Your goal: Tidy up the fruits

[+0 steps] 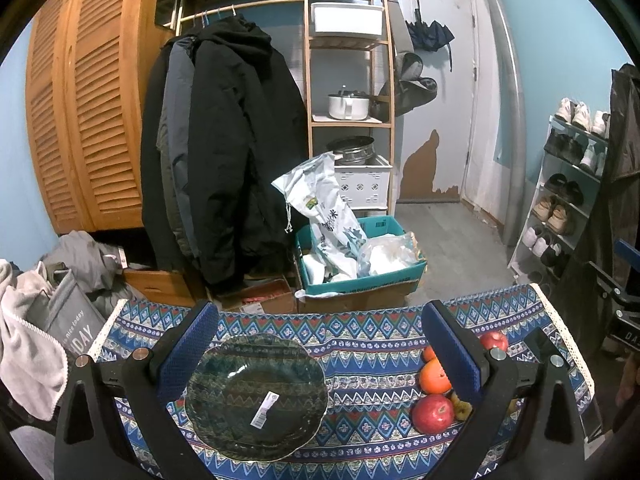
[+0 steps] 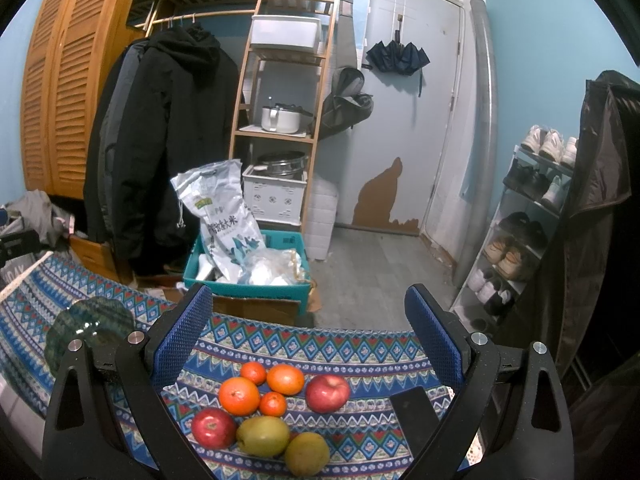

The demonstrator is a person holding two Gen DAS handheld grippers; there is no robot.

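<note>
Red apples (image 2: 328, 393), oranges (image 2: 239, 396) and green pears (image 2: 263, 436) cluster on the patterned counter (image 2: 360, 354), under the right gripper (image 2: 316, 336), fingers apart; firm, smooth, likely rolling, so grip across middles. Left gripper (image 1: 320, 344), fingers apart, hovers above the dark glass plate (image 1: 256, 396).

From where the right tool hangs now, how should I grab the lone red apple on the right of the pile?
Close on the round red apple across its widest middle, coming from above: its right side is clear, oranges crowd its left.
</note>
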